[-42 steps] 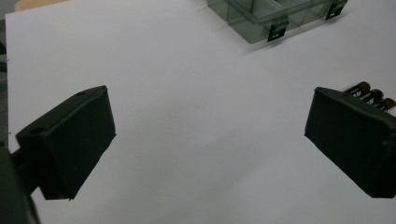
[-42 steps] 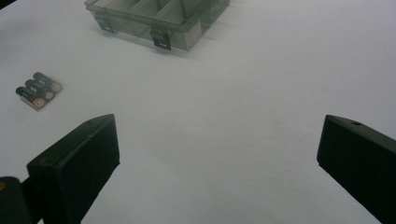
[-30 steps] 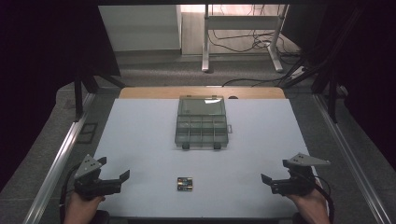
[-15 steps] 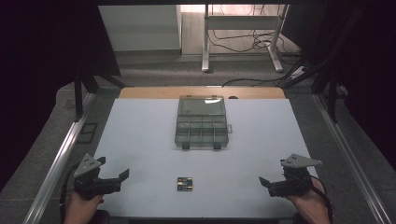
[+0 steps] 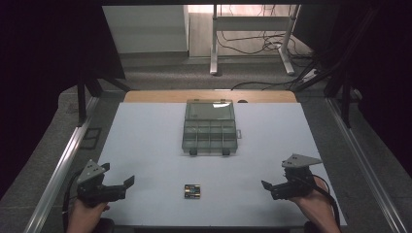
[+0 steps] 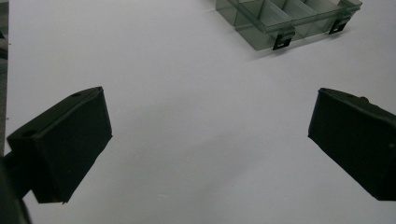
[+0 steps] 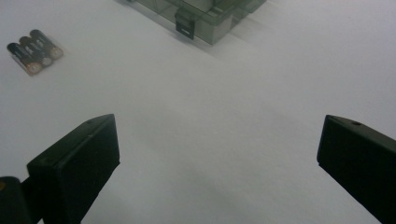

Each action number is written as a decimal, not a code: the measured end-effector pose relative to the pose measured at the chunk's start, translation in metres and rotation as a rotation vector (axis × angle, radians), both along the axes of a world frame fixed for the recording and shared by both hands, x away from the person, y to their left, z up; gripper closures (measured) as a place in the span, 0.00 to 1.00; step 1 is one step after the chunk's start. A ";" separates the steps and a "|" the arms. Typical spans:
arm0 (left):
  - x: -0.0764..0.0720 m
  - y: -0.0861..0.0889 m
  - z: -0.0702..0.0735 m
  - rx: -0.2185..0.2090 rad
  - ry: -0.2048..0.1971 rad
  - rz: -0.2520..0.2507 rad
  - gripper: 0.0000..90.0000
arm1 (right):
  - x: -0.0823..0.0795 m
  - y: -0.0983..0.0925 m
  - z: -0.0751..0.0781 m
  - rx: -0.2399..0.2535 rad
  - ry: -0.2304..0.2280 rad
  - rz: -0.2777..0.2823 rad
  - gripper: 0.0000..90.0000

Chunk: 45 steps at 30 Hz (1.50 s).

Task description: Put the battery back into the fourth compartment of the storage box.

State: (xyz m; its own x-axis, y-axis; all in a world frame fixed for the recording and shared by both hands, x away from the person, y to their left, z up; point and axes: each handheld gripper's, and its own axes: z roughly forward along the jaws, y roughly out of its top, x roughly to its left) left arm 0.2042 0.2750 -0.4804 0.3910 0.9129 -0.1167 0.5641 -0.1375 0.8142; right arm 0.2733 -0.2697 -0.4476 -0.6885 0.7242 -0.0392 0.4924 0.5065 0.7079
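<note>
Right gripper point(image 5: 270, 188), lower right of the high view, jaws spread and empty; left gripper point(image 5: 124, 184), lower left, likewise spread. Battery pack point(image 5: 192, 191) lies at bottom centre between them, compartment box point(image 5: 210, 127) open at mid-frame. Advisable approach: descend squarely, jaws straddling the pack's short sides

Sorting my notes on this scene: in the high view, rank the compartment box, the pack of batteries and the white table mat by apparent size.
1. White table mat, by far the largest.
2. Compartment box, lid open, mid-table.
3. Pack of batteries, smallest, though it lies nearer the camera.
</note>
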 end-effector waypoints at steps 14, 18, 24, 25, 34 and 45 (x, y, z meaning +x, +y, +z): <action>0.001 0.000 0.000 0.007 0.006 -0.008 0.01 | 0.013 0.042 0.001 -0.011 0.033 0.113 0.00; 0.001 -0.001 0.000 0.012 0.007 -0.013 0.01 | 0.017 0.053 0.002 0.003 0.043 0.134 0.00; 0.001 -0.002 0.000 0.025 0.007 -0.019 0.01 | 0.022 0.068 -0.001 -0.004 0.060 0.164 0.00; 0.001 -0.002 0.000 0.025 0.008 -0.019 0.01 | 0.023 0.070 -0.002 -0.008 0.063 0.168 0.00; 0.001 -0.002 0.000 0.020 0.008 -0.019 0.01 | 0.030 0.088 -0.006 -0.020 0.080 0.196 0.00; 0.001 -0.001 0.000 0.015 0.012 -0.018 0.01 | 0.040 0.114 -0.008 -0.044 0.111 0.218 0.00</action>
